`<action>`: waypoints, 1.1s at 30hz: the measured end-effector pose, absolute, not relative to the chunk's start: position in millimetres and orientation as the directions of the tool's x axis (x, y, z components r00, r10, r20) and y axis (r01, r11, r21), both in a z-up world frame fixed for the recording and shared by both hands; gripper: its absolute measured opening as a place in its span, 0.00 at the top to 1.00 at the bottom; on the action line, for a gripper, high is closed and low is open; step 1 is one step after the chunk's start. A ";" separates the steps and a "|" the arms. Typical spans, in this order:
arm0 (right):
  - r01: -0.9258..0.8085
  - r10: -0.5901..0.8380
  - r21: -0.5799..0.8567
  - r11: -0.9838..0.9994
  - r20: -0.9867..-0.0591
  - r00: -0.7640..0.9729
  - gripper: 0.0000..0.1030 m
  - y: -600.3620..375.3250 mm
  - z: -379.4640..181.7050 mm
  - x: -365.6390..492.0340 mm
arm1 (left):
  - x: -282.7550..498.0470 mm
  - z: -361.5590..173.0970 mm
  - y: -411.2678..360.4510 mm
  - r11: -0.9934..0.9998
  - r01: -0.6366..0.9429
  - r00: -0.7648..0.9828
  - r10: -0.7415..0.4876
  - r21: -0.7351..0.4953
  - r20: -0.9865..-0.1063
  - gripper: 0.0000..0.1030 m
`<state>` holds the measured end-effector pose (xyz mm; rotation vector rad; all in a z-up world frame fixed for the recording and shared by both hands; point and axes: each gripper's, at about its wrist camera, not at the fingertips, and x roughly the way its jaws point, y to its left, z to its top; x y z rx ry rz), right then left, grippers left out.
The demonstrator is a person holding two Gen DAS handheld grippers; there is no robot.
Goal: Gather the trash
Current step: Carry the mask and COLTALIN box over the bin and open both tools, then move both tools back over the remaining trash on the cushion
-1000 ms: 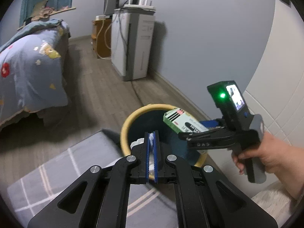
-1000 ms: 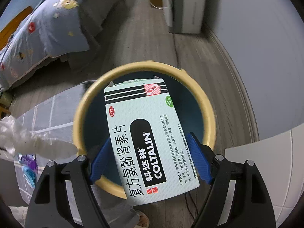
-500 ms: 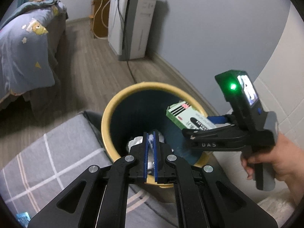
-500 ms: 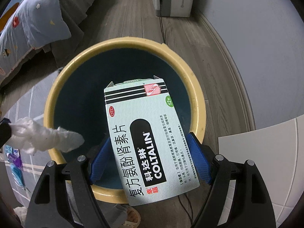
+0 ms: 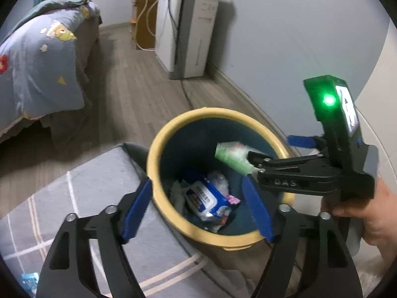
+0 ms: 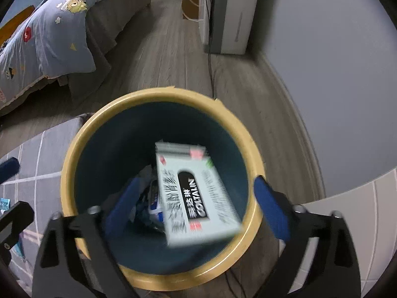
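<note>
Bins: one, a trash bin (image 6: pixel 74 154) with a yellow rim and dark teal inside, standing on the floor under both grippers.
Grippers: two. The left gripper (image 5: pixel 198 206) and the right gripper (image 6: pixel 196 203) both point down into the bin's mouth.
Left jaws: opening, spread wide, nothing between the blue pads. Straight below the gap, at the bin's bottom, lies the trash.
Right jaws: opening, pads well apart and clear of the box; released.
Boxes: one medicine box (image 6: pixel 196 196), pale green and white, motion-blurred. It sits loose in the gap between the right pads, inside the bin's rim, touching neither pad. In the left wrist view it shows as a green blur (image 5: pixel 230 156) just ahead of the right gripper's near finger.
Box writing: "COLTALIN" in white on a black panel, with Chinese characters beside it too blurred to read; a red mark near the top edge.
Trash in the bin: one blue and white wipes packet (image 5: pixel 206 198) with a printed label too small to read, plus crumpled white and grey scraps around it; their count cannot be told.
Gripper marking: letters on the right gripper's black body (image 5: pixel 285 182), unclear, seemingly "DAS".
Lights: one green lamp (image 5: pixel 328 100) on the right gripper's top unit.
Hands: one in view, the person's right hand (image 5: pixel 372 213) around the right handle.
Rugs: one grey rug (image 5: pixel 86 178) with pale lines, to the left of the left jaws, beside the bin.
</note>
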<state>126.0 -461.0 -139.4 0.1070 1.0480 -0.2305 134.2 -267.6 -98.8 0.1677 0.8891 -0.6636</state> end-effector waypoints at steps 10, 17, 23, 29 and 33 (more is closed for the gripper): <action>0.257 -0.158 -0.054 0.965 -0.901 0.404 0.06 -463.7 -138.5 122.9 | 137.4 -87.5 -244.1 0.846 0.526 0.511 -0.396 -0.087 -0.763 0.12; 0.265 -0.159 -0.046 0.963 -0.892 0.424 0.06 -454.9 -121.0 117.2 | 134.1 -74.9 -215.0 0.881 0.471 0.558 -0.346 -0.056 -0.754 0.09; 0.240 -0.156 -0.052 0.969 -0.886 0.437 0.06 -436.8 -110.2 116.5 | 130.2 -66.3 -188.0 0.899 0.438 0.587 -0.302 -0.019 -0.751 0.08; 0.211 -0.103 -0.005 0.977 -0.884 0.456 0.06 -410.3 -99.8 121.1 | 126.1 -55.3 -149.0 0.917 0.399 0.620 -0.257 0.016 -0.742 0.07; 0.166 -0.087 -0.010 0.986 -0.882 0.464 0.06 -384.4 -95.8 125.9 | 122.9 -49.1 -120.1 0.935 0.354 0.641 -0.215 0.035 -0.737 0.06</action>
